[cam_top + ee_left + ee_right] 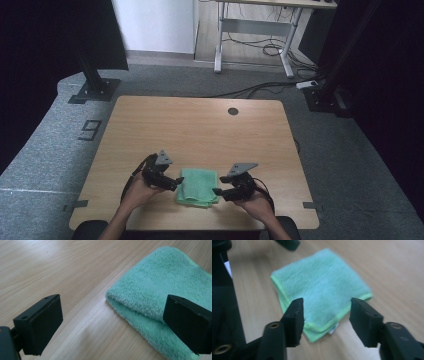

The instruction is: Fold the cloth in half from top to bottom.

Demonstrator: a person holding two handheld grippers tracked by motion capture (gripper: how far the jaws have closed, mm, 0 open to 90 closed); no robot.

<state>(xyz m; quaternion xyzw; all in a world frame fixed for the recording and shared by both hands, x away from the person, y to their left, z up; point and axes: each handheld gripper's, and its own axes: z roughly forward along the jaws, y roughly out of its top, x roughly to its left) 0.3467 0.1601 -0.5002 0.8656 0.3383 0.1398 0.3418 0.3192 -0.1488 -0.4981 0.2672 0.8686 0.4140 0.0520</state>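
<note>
A folded green microfibre cloth (199, 186) lies flat on the wooden table (200, 125) near its front edge. My left gripper (179, 181) sits at the cloth's left side, jaws wide open. In the left gripper view the cloth's folded edge (140, 312) lies between the jaws of the left gripper (112, 325), and the right-hand jaw hangs over the cloth without gripping it. My right gripper (217, 191) is at the cloth's front right corner. In the right gripper view the hemmed corner of the cloth (324, 302) lies between the jaws of the right gripper (328, 320), which stand apart, clear of it.
A round cable hole (233, 111) sits near the table's far edge. Black frame posts (92, 75) stand on the carpet at both far corners. A grey desk (260, 30) with loose cables stands behind. A taped digit (90, 130) marks the floor at the left.
</note>
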